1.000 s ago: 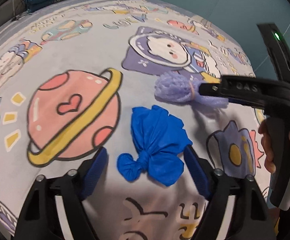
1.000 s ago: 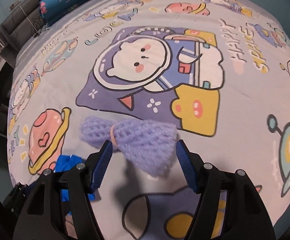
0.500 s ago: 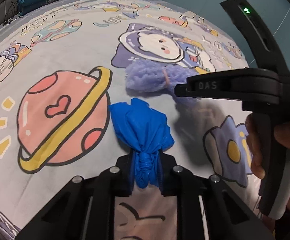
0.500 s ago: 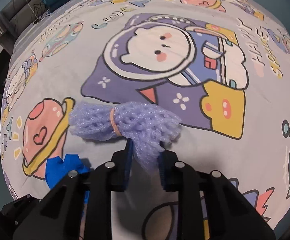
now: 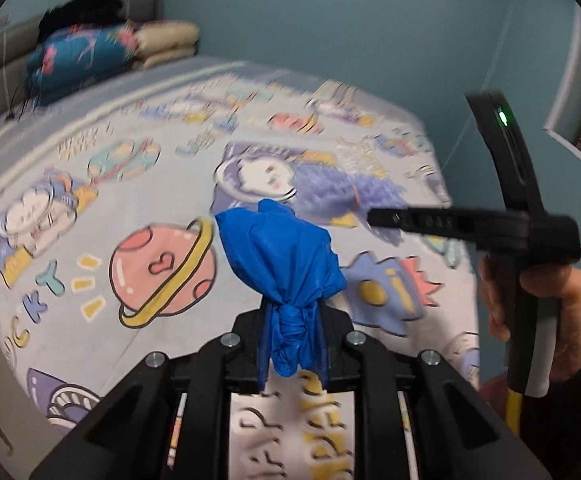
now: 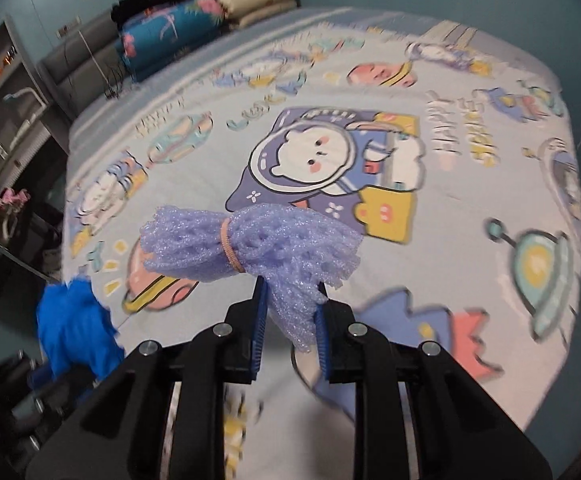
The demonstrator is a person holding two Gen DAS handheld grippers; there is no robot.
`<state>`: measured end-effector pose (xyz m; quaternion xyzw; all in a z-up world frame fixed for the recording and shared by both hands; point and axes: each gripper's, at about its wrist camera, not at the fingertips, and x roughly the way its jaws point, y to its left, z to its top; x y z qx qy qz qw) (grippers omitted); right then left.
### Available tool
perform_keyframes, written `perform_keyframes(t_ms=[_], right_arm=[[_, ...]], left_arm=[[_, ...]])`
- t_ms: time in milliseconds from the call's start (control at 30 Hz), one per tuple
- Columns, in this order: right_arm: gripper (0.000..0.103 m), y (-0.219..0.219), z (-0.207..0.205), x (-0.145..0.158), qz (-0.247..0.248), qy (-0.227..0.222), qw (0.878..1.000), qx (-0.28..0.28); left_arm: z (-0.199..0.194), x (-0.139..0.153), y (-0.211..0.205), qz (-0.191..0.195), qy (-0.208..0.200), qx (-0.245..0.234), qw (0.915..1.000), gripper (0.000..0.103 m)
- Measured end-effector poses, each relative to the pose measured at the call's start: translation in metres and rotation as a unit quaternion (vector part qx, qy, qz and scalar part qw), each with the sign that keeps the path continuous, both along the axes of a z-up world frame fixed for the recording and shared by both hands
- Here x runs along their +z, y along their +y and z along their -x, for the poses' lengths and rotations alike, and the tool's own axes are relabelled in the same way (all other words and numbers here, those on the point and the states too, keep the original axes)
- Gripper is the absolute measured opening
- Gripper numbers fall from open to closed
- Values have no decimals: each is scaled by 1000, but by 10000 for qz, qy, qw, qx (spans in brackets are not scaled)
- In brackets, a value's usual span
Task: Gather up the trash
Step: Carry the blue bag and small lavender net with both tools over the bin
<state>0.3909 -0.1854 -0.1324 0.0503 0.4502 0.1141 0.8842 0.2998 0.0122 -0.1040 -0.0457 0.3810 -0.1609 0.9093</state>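
Both bits of trash are picked up off the bed (image 6: 470, 208). The left tongs (image 5: 293, 344) pinch the blue bag (image 5: 286, 256); the right tongs (image 6: 289, 320) pinch the purple net (image 6: 274, 244). No bin shows yet, so dropping them in is left.

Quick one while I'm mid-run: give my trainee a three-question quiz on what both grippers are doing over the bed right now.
1. True or false: the left gripper is shut on the knotted end of the blue bag.
2. What does the right gripper hold?
A. a pillow
B. a purple foam net
C. nothing
3. What is wrapped around the middle of the foam net, and what colour is it?

Key
1. True: the knot is pinched between the pads and the bag stands clear of the bedsheet.
2. B, gripped by one end.
3. A rubber band, pale orange.
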Motion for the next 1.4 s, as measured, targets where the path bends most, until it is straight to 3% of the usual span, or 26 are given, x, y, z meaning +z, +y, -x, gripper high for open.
perform_keyframes(t_ms=[267, 533, 767, 1067, 1400], right_arm=[[21, -60, 117, 44, -73, -408, 9981, -456], [21, -128, 226, 73, 195, -833, 9901, -1117], [22, -179, 306, 88, 611, -1252, 9723, -1877], [22, -213, 355, 80, 1402, -1174, 9518, -2463], [22, -227, 362, 54, 1822, -897, 9424, -2656]], left_arm=[[71, 60, -40, 71, -826, -589, 9948, 16], [126, 88, -91, 45, -1216, -1212, 9851, 16], [167, 98, -146, -129, -1426, -1699, 9750, 16], [200, 93, -219, -362, -1470, -2293, 9615, 17], [206, 72, -275, -548, -1177, -2733, 9531, 17]])
